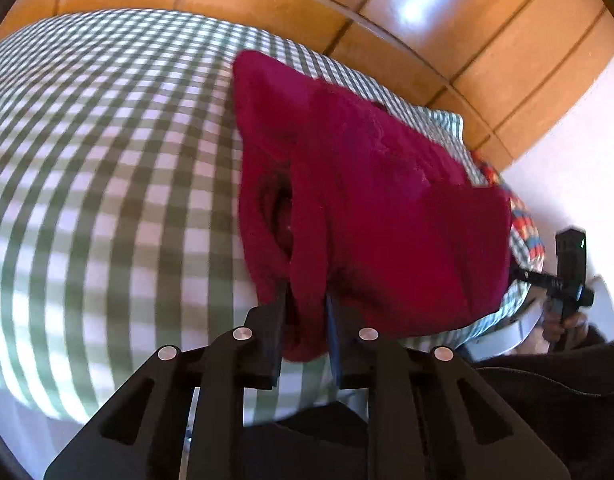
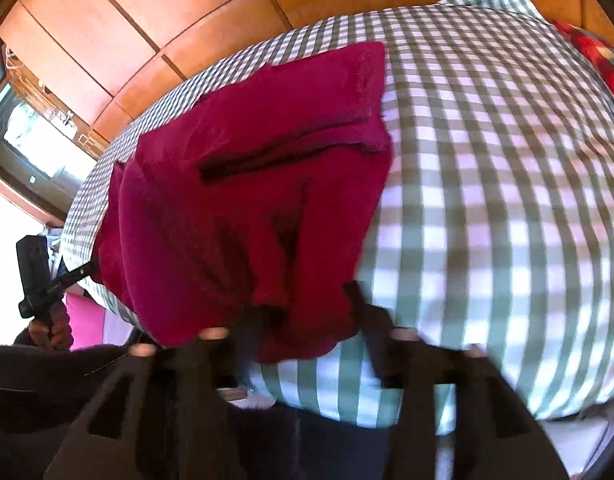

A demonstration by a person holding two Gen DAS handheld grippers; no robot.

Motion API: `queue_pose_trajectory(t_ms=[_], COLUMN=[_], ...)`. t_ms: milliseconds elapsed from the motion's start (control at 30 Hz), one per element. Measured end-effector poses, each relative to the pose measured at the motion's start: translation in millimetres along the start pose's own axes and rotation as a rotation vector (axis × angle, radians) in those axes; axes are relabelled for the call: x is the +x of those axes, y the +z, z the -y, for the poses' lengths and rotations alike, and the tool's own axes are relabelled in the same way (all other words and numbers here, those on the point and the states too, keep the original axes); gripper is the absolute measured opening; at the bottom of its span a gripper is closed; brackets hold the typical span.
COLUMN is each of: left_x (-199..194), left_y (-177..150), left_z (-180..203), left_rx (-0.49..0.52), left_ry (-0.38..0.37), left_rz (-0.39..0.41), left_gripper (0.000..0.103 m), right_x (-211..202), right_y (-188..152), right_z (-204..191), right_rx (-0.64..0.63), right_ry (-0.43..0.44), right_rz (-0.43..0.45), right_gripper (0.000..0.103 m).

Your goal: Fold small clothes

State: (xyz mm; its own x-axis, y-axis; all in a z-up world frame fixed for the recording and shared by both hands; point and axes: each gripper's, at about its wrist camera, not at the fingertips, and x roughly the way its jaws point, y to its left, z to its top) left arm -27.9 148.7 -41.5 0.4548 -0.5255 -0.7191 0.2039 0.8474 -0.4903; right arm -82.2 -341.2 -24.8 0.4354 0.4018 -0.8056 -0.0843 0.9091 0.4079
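A dark red small garment [image 1: 371, 184] lies partly folded on the green-and-white checked cloth [image 1: 107, 160]. My left gripper [image 1: 307, 320] is shut on the garment's near edge, with cloth bunched between its fingers. In the right wrist view the same garment [image 2: 247, 184] hangs from its near edge. My right gripper [image 2: 303, 312] holds a fold of it between its blurred fingers, which stand fairly wide apart. Each gripper shows in the other's view: the right one [image 1: 567, 276] at the far right, the left one [image 2: 39, 276] at the far left.
The checked cloth [image 2: 487, 200] covers a raised surface in front of wooden cabinet doors [image 1: 447, 20]. A multicoloured cloth [image 1: 527, 224] lies past the garment, also at the top right in the right wrist view [image 2: 599, 60]. A pink item [image 2: 83, 324] sits below the surface's edge.
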Motion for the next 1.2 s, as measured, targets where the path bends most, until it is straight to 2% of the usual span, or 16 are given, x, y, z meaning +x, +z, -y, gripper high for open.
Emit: queue_pose_trajectory(t_ms=[167, 300, 333, 400, 467, 500, 533, 567, 633, 700, 733, 767, 800, 900, 1100, 1200], left_x=[-23, -7, 0, 18, 36, 42, 50, 56, 57, 50, 47, 43, 40, 37, 37, 34], left_y=[23, 45, 49, 58, 65, 68, 71, 74, 76, 75, 74, 73, 72, 71, 70, 75], left_z=[4, 19, 23, 29, 32, 31, 30, 26, 21, 10, 6, 0, -5, -8, -14, -13], left_rx=[-0.002, 0.076, 0.098, 0.122, 0.115, 0.110, 0.103, 0.084, 0.048, -0.004, -0.031, -0.058, -0.071, -0.080, -0.079, -0.098], left_ry=[0.012, 0.028, 0.032, 0.025, 0.008, 0.006, 0.002, 0.017, 0.025, 0.025, 0.026, 0.029, 0.032, 0.053, 0.038, -0.027], left_rz=[0.148, 0.151, 0.141, 0.116, 0.089, 0.070, 0.046, 0.034, 0.053, 0.078, 0.087, 0.095, 0.099, 0.104, 0.089, 0.099], left_gripper=[0.056, 0.057, 0.061, 0.062, 0.059, 0.049, 0.019, 0.009, 0.008, 0.008, 0.007, 0.005, 0.004, 0.000, 0.000, 0.009], right_x=[-33, -35, -36, -26, -13, -3, 3, 10, 13, 2, -3, -8, -14, -19, -1, 12], right_y=[9, 5, 1, -2, -4, -4, -3, 0, 14, 37, 46, 52, 56, 56, 12, -9], right_z=[9, 2, -4, -13, -31, -43, -49, -54, -54, -33, -21, -13, -10, -17, -23, -25], right_rx=[-0.027, -0.171, -0.197, -0.220, -0.264, -0.288, -0.294, -0.279, -0.210, -0.018, 0.061, 0.097, 0.083, -0.064, -0.437, -0.562], right_ry=[-0.111, -0.290, -0.281, -0.197, -0.096, -0.042, -0.004, 0.063, 0.155, 0.282, 0.321, 0.309, 0.229, 0.035, -0.318, -0.341], right_rz=[0.105, 0.097, 0.071, 0.026, -0.021, -0.052, -0.068, -0.080, -0.032, 0.097, 0.145, 0.184, 0.217, 0.187, 0.013, -0.076], right_gripper=[0.060, 0.059, 0.055, 0.048, 0.048, 0.048, 0.048, 0.048, 0.048, 0.048, 0.055, 0.060, 0.065, 0.067, 0.068, 0.068])
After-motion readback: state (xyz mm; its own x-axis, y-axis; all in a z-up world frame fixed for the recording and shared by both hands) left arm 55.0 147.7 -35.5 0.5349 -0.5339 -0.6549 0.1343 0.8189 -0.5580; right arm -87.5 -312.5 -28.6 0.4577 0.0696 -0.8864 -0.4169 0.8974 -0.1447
